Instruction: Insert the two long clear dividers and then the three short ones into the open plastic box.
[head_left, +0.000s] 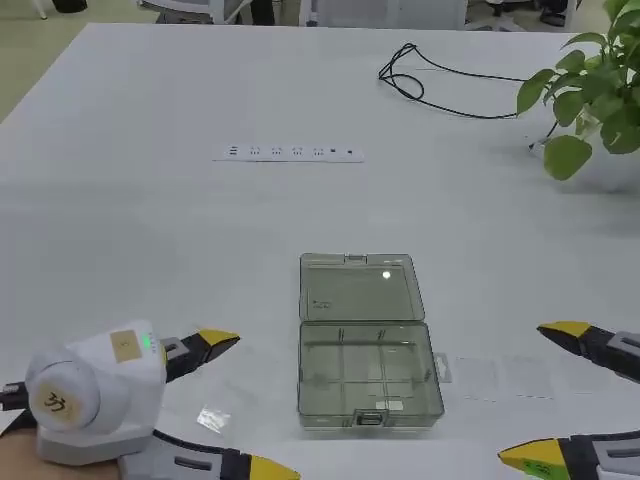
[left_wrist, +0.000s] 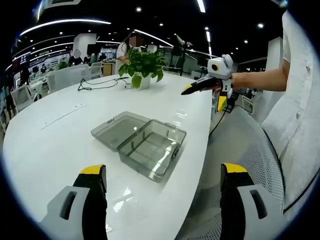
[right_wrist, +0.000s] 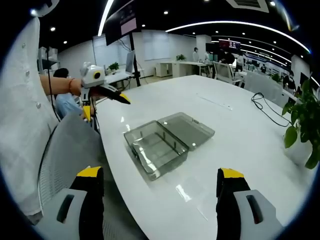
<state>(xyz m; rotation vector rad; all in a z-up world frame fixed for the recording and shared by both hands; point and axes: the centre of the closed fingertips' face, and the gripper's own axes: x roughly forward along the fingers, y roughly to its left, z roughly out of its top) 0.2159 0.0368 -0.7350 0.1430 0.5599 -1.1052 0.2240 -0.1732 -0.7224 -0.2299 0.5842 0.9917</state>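
- The open plastic box (head_left: 303, 378) sits on the white table (head_left: 150, 220), near its front edge and between my two tools. Its lid (head_left: 357, 287) lies flat on the far side.
- The left hand-held gripper (head_left: 245, 405) hovers to the left of the box. Its yellow-tipped jaws are spread wide with nothing between them.
- The right hand-held gripper (head_left: 545, 395) hovers to the right of the box. Its jaws are also wide apart and it carries nothing.
- Both grippers are apart from the box and touch none of the work.
- In the head view, thin lines cross the base of the box, one along its length and short ones across. I cannot tell whether these are seated dividers or only moulded slots.
- Faint clear pieces (head_left: 482, 374) lie flat on the table just right of the box. I take them for dividers waiting to go in.
- A small clear piece (head_left: 212, 418) glints on the table between the left jaws.
- I judge the task is at or near its start, since loose pieces lie outside the box and neither tool holds one.
- What is left is to pick up a long divider, seat both long ones, then the three short ones.
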